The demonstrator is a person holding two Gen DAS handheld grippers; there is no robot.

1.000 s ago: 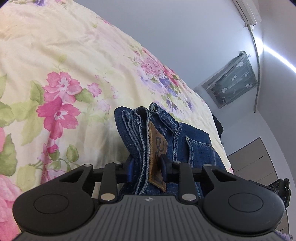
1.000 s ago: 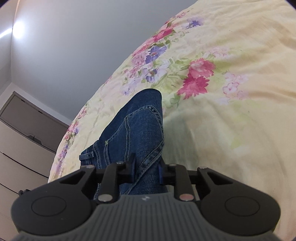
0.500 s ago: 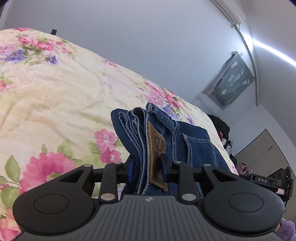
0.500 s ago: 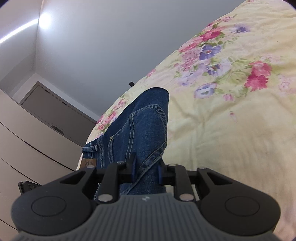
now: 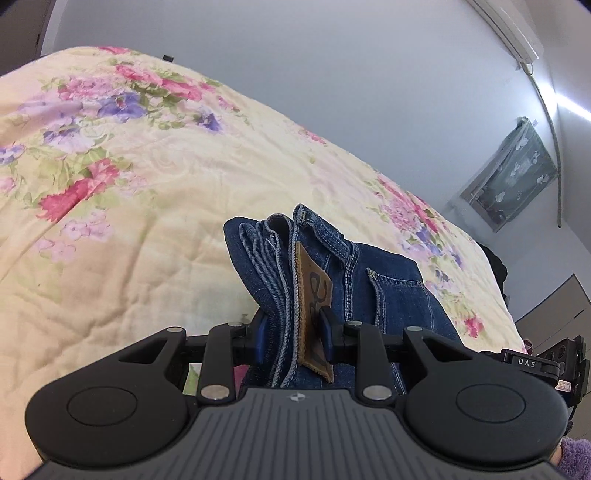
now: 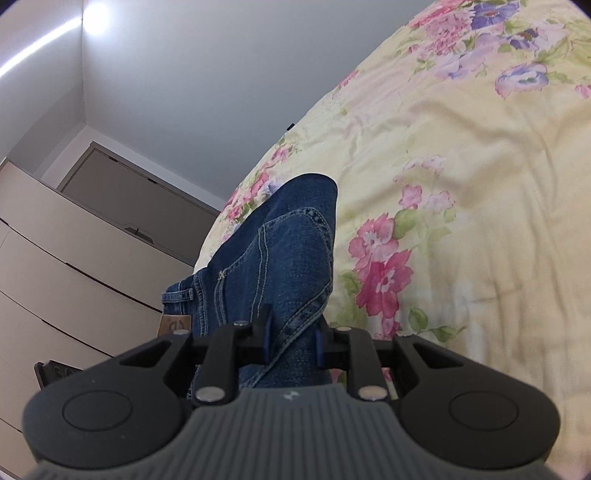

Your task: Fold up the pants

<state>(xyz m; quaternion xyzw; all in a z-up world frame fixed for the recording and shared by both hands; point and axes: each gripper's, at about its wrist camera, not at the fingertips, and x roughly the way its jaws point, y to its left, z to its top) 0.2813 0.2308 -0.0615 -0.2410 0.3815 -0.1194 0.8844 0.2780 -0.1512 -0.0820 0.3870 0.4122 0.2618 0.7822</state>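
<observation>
The blue denim pants (image 5: 384, 280) are folded into several layers and held above the floral bedspread (image 5: 147, 229). My left gripper (image 5: 293, 334) is shut on the waistband end, pinching the layers beside the brown leather patch (image 5: 314, 295). My right gripper (image 6: 291, 339) is shut on the other folded end of the pants (image 6: 284, 251); the waistband and patch (image 6: 175, 325) show at its left.
The cream quilt with pink and purple flowers (image 6: 461, 206) fills the area under both grippers. Beige wardrobe drawers (image 6: 55, 266) stand at the left of the right wrist view. A covered window (image 5: 513, 177) and a wall air conditioner (image 5: 506, 29) are at the right.
Both grippers have tilted and moved over the bed with the pants still held; more of the wall and wardrobe shows now. The grips have not changed.
</observation>
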